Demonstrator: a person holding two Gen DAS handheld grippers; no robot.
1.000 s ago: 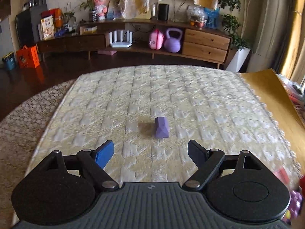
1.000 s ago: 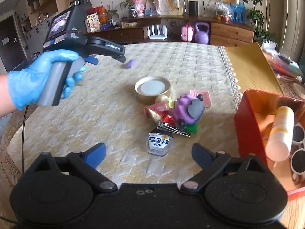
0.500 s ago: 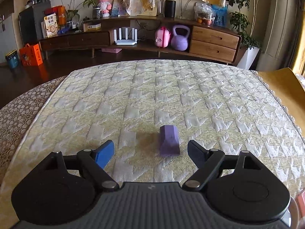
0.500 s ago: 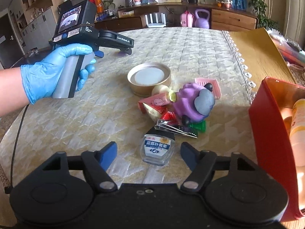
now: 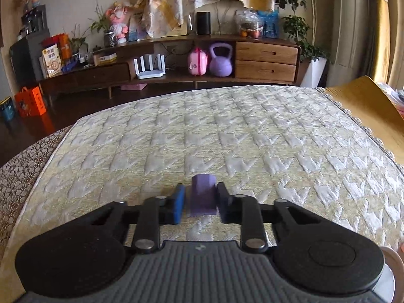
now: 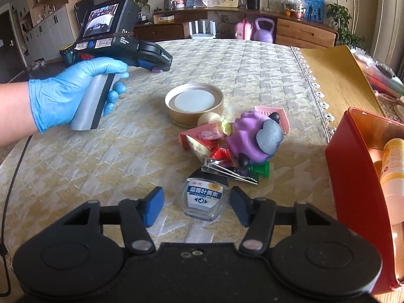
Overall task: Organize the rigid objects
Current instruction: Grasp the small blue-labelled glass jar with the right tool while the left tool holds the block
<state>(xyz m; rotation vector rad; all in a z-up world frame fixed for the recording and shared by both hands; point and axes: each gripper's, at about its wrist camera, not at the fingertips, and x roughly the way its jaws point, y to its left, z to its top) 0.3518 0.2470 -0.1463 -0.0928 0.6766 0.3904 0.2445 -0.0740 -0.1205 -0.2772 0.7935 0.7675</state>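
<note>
A small purple block (image 5: pixel 203 194) lies on the quilted cloth, and my left gripper (image 5: pixel 200 197) has closed around it, its pads at both sides. In the right wrist view the left gripper (image 6: pixel 157 69) is held by a blue-gloved hand, with the purple block (image 6: pixel 158 70) at its tip. My right gripper (image 6: pixel 195 205) is open, its fingers on either side of a small clear bottle with a blue label (image 6: pixel 205 198), not touching it. Behind the bottle lies a pile: a nail clipper (image 6: pixel 228 171), a purple toy (image 6: pixel 255 136), red and green pieces.
A round tin with a white inside (image 6: pixel 194 103) sits mid-table. A red box (image 6: pixel 353 166) holding a yellow bottle (image 6: pixel 390 164) stands at the right edge. A pink comb-like piece (image 6: pixel 274 116) lies behind the toy. A gold mat (image 6: pixel 333 75) covers the right side.
My left gripper moved forward over the purple block and closed on it. My right gripper moved closer to the clear bottle and narrowed somewhat, still open.
</note>
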